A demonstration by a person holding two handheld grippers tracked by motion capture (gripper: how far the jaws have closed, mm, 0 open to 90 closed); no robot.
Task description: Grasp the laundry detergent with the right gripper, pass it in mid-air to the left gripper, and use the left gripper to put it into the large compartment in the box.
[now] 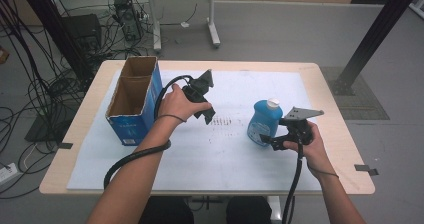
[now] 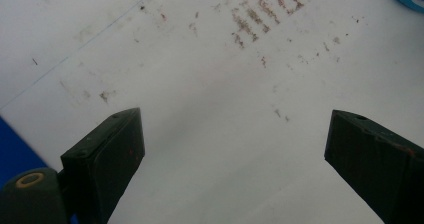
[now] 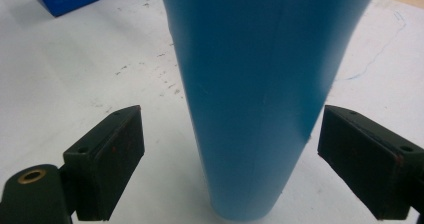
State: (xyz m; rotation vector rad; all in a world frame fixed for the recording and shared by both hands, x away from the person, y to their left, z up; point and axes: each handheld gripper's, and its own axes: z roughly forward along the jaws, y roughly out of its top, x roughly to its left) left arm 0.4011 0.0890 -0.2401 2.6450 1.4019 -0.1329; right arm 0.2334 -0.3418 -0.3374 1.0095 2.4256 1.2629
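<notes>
High view, near to far: two forearms come in from the bottom edge, each hand holding a gripper with a black cable trailing back toward the person. Right gripper (image 1: 274, 142) sits low over the white mat (image 1: 210, 159), at the near right side of a blue bottle (image 1: 264, 123). Bottle stands upright on the mat, right of centre, white cap (image 1: 272, 103) on top. Grey three-cornered plate (image 1: 300, 113) rides on the right gripper.

Right gripper view: jaws spread wide, bottle body (image 3: 260, 84) between them at the base. Gap on the left side is clear; right pad (image 3: 360, 154) sits just beside the bottle wall, contact can't be made out. Reads as open around the bottle, no squeeze visible.

Left gripper (image 1: 209, 115) is farther in, near the mat's middle, tilted down, well apart from the bottle. Left gripper view: both jaws wide apart over the bare, scuffed mat (image 2: 215, 134), nothing between them, so open and empty. Brownish scuff marks (image 2: 260, 14) lie ahead of it.

Farther left on the table (image 1: 330, 104), an open blue cardboard box (image 1: 134, 100) stands upright on the mat's back left part, with an inner divider splitting it in two compartments. Beyond the table: floor, cables, another table's legs.
</notes>
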